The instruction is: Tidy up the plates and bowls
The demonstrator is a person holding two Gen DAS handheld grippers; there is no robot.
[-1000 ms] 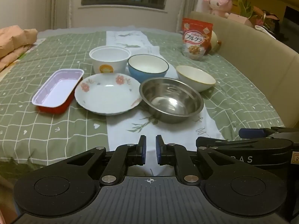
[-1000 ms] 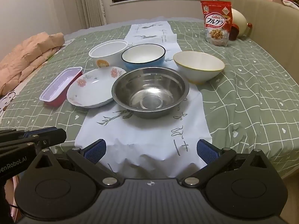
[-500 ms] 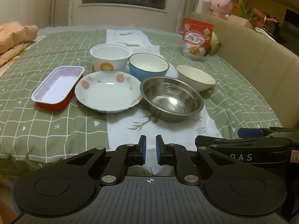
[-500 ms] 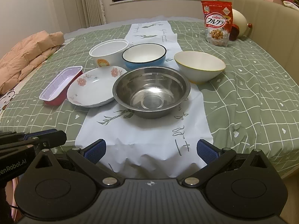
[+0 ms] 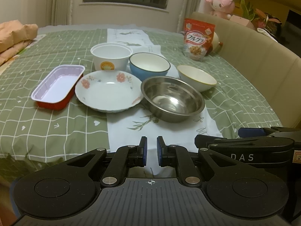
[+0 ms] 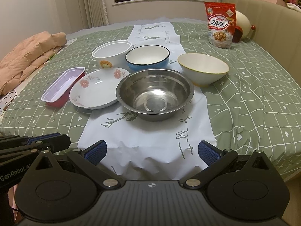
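Note:
On the green checked cloth lie a steel bowl (image 6: 154, 94) (image 5: 172, 98), a flowered white plate (image 6: 97, 88) (image 5: 108, 91), a blue bowl (image 6: 147, 57) (image 5: 148, 64), a white paper bowl (image 6: 112, 53) (image 5: 111, 56), a cream bowl (image 6: 203, 68) (image 5: 196, 77) and a red rectangular tray (image 6: 63, 86) (image 5: 57, 86). My left gripper (image 5: 151, 150) is shut and empty at the near edge. My right gripper (image 6: 152, 152) is open and empty, in front of the steel bowl.
A red cereal bag (image 6: 220, 28) stands at the back right beside a cream egg-shaped object (image 6: 242, 26). A peach quilt (image 6: 28, 56) lies at the left. A beige padded edge (image 5: 254, 56) runs along the right. A white runner (image 6: 150, 131) lies down the middle.
Both grippers have shifted slightly; the dishes have not moved. The left stays shut, the right stays open.

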